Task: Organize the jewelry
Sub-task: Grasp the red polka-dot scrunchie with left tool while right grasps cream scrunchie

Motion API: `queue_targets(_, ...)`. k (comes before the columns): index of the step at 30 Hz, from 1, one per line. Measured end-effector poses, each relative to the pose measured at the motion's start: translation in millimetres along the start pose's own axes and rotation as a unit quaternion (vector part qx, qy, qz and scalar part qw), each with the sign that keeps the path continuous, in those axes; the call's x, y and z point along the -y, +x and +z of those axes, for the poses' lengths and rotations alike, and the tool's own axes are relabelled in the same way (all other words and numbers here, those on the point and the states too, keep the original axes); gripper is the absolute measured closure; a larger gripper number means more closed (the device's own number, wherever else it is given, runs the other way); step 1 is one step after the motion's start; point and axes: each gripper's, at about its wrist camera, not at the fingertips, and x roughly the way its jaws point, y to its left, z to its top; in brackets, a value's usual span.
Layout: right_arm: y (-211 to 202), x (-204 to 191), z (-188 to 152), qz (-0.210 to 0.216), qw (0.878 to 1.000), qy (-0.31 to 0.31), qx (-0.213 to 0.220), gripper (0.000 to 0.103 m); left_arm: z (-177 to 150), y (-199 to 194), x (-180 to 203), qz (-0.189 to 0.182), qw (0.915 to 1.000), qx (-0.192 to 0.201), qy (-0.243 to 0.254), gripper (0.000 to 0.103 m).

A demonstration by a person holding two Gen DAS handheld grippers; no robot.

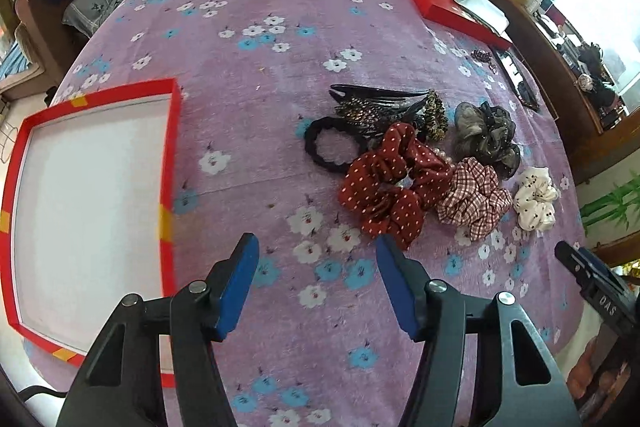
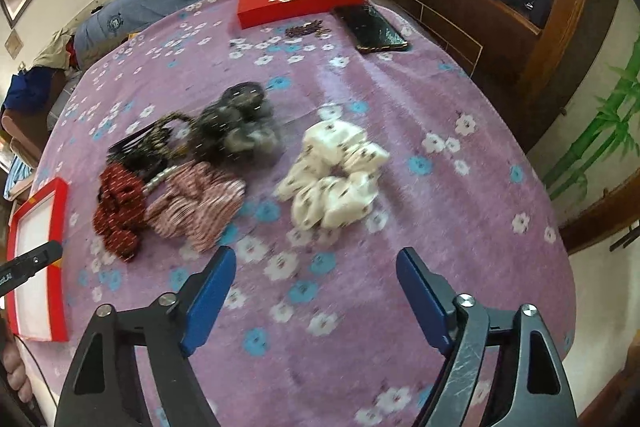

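**Hair ties heaped on the flowered cloth, both claws released above them**

Scrunchies lie in a loose cluster on the purple flowered cloth [image 1: 248, 115] that covers the counter. In the left wrist view the red dotted scrunchie [image 1: 394, 183] sits nearest, touching the red-and-white checked scrunchie [image 1: 476, 201] on its right. Further right, just beside that one, lies the white scrunchie [image 1: 536, 203]. Behind them are a grey gauzy scrunchie [image 1: 486, 137], a black hair tie [image 1: 330, 147], a leopard-print hair tie [image 1: 436, 117] and a dark hair clip [image 1: 380, 97], the last three overlapping.

An open red box [image 1: 170, 163] with a white floor rests at the left edge of the cloth, well apart from the pile. A closed red box [image 1: 436, 3] lies at the far right, with a small dark beaded piece [image 1: 482, 55] near it.

The left claw [image 1: 318, 281] hangs over bare cloth, jaws spread and nothing between them, the dotted scrunchie just beyond its right fingertip. The right claw [image 2: 316, 293] is likewise spread and empty, with the white scrunchie [image 2: 336, 179] just ahead of it; this view is blurred.
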Motion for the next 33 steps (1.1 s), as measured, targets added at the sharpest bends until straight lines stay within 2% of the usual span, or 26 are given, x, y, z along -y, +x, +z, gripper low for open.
queue_targets(11,39.3,33.0,31.2,-0.017,1.0,-0.011,0.005,0.019,22.1,47.2,15.0,-0.001,0.9998,-0.02,-0.003,0.043)
queue_targets(18,57.6,39.7,38.9,-0.018,1.0,-0.02,-0.001,0.02,30.2,67.8,27.6,-0.03,0.9989,-0.035,-0.007,0.043)
queue_targets(19,60.2,39.9,40.2,-0.017,1.0,-0.022,-0.003,0.026,31.0,70.1,29.9,-0.031,0.9988,-0.038,-0.007,0.043)
queue_targets(20,62.3,39.4,40.9,-0.015,1.0,-0.024,-0.006,0.03,31.6,73.3,32.8,-0.036,0.9984,-0.043,-0.008,0.049)
queue_targets(21,64.2,39.0,41.1,-0.014,1.0,-0.026,-0.008,0.04,31.4,74.6,34.3,-0.042,0.9981,-0.044,-0.01,0.058)
queue_targets(22,66.8,38.7,41.7,-0.009,0.999,-0.027,-0.014,0.059,31.6,76.7,35.6,-0.045,0.9978,-0.048,-0.011,0.087)
queue_targets(23,69.2,38.7,42.0,-0.002,0.999,-0.026,-0.02,0.07,31.2,80.2,37.5,-0.047,0.997,-0.06,-0.013,0.099)
queue_targets(24,71.1,38.6,41.7,0.006,0.999,-0.025,-0.027,0.085,30.6,80.8,37.5,-0.046,0.9968,-0.062,-0.018,0.099)
queue_targets(25,72.3,39.1,41.4,0.013,0.999,-0.022,-0.034,0.088,29.8,78.9,37.1,-0.047,0.997,-0.057,-0.023,0.099)
queue_targets(28,65.9,40.5,39.0,0.026,0.999,-0.01,-0.031,0.092,28.5,65.8,32.9,-0.064,0.996,-0.048,-0.038,0.1)
queue_targets(33,46.8,39.4,32.7,0.038,0.999,-0.006,-0.026,0.094,25.5,24.2,16.3,-0.09,0.9942,-0.017,-0.056,0.1)
